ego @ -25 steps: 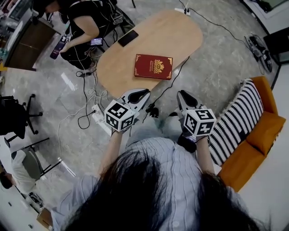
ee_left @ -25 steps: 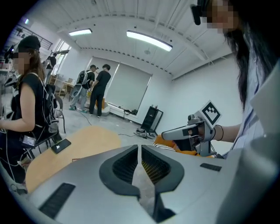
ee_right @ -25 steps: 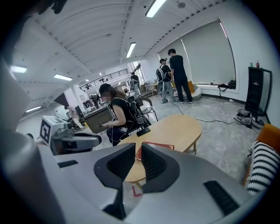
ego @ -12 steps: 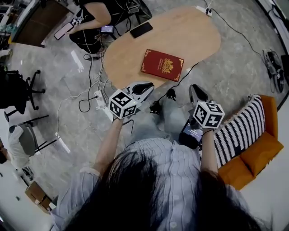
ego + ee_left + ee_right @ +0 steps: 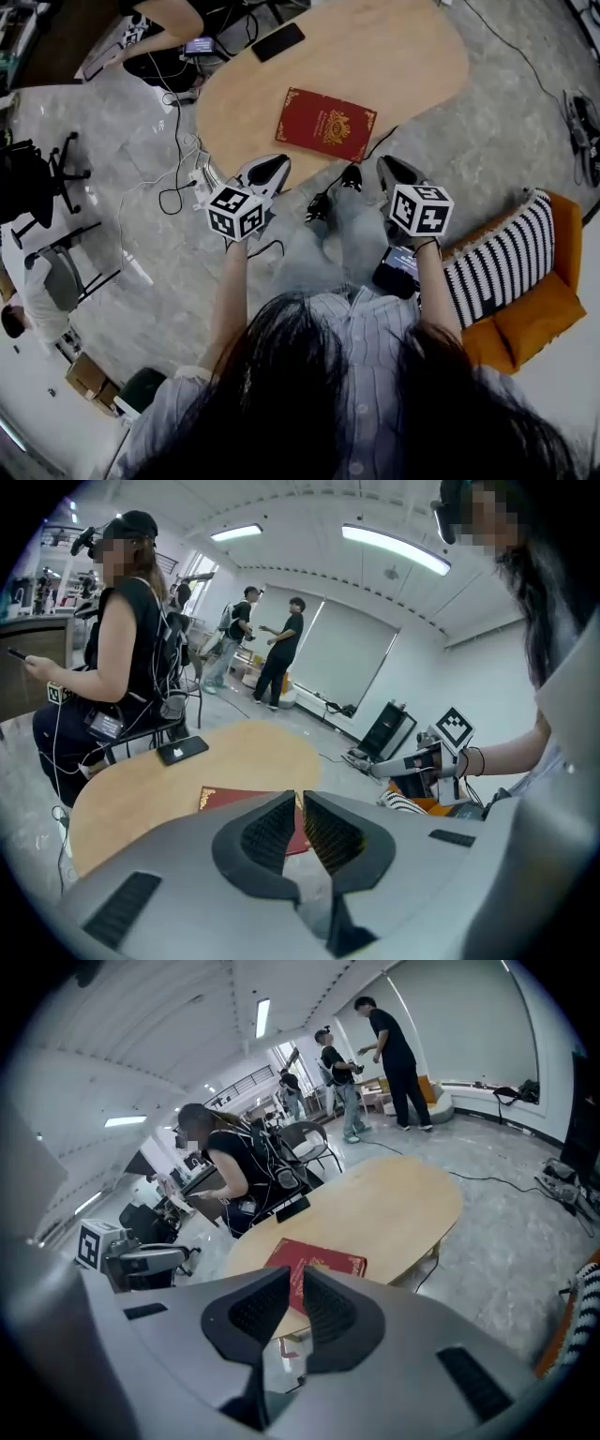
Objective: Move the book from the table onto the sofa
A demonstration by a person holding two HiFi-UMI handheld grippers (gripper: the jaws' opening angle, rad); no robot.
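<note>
At the far left of the head view a black office chair point(image 5: 42, 173) stands on the grey floor point(image 5: 141, 309). Above it a seated person point(image 5: 164, 19) sits by the bench's far left end. White and black cables point(image 5: 178, 183) trail across the floor from there toward the bench.

Next comes the left tongs point(image 5: 272, 164), held out in front of the wearer with its marker cube toward the camera. Its own view shows the two ribbed pads drawn together to a hairline slit with nothing between them — closed and empty. Its tip sits by the near edge of the pale wooden bench point(image 5: 412, 56).

On the bench a dark phone point(image 5: 278, 41) lies toward the far left side. The book point(image 5: 325, 124), red with gold ornament on the cover, is shut and lies flat close to the near edge, slightly skewed. It lies ahead of both tongs and roughly between them, touched by neither. A black cord point(image 5: 375, 150) drops off the bench's edge just right of the book.

The right tongs point(image 5: 392, 169) hovers about level with the left one, short of the book — in its own view the pads likewise meet with nothing gripped. Further right a black-and-white striped cushion point(image 5: 497, 258) lies on the orange sofa point(image 5: 539, 314), well apart from the bench.
</note>
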